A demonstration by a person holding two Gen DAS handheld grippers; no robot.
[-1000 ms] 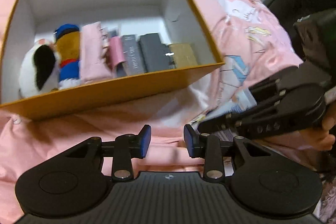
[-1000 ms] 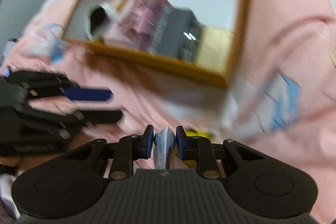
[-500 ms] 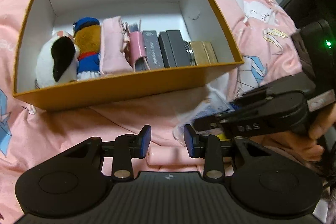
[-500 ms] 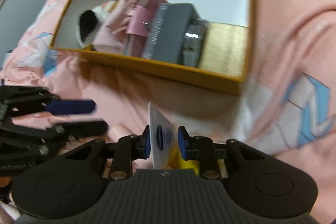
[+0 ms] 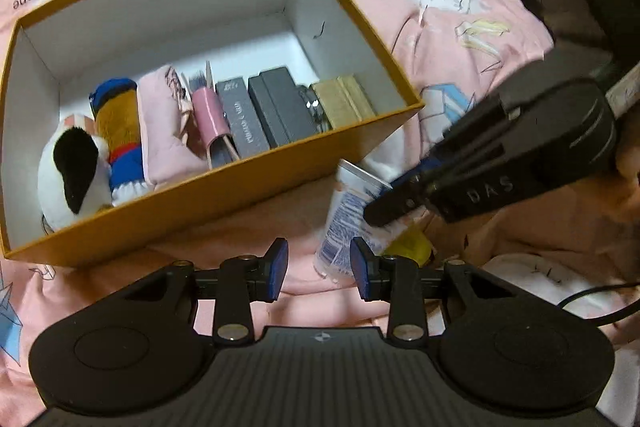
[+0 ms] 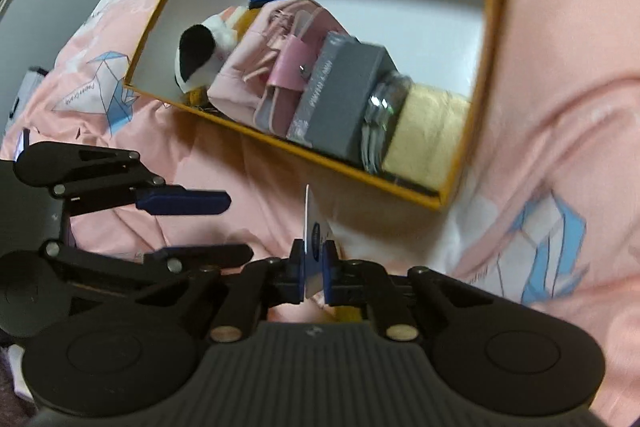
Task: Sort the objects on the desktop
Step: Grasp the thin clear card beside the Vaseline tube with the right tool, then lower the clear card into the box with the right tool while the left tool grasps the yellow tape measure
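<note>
My right gripper [image 6: 313, 269] has its jaws closed down on the flat crimped end of a white tube with blue print [image 5: 347, 223], pads pressing both faces, the tube's body and yellow cap [image 5: 408, 247] hanging below over the pink bedcover [image 5: 460, 39], just in front of the near wall of the orange box [image 5: 224, 193]. My left gripper [image 5: 318, 265] hangs beside it with jaws partly apart and nothing between them. The box holds a row along its near side: a black-and-white plush toy [image 5: 74, 173], a brown and blue plush [image 5: 120, 131], a pink pouch [image 5: 164, 123], a pink case [image 5: 212, 123], dark grey boxes [image 5: 276, 107], a glass jar [image 5: 314, 107] and a tan box [image 5: 344, 99]; the far half of the floor is bare. To do this well, I judge, I should raise the tube until the cap clears the rim, carry it over the bare floor behind the row, lower it close before letting go, and hold the left gripper aside. The thin crimp is a slim hold, so a swing could twist it loose.
</note>
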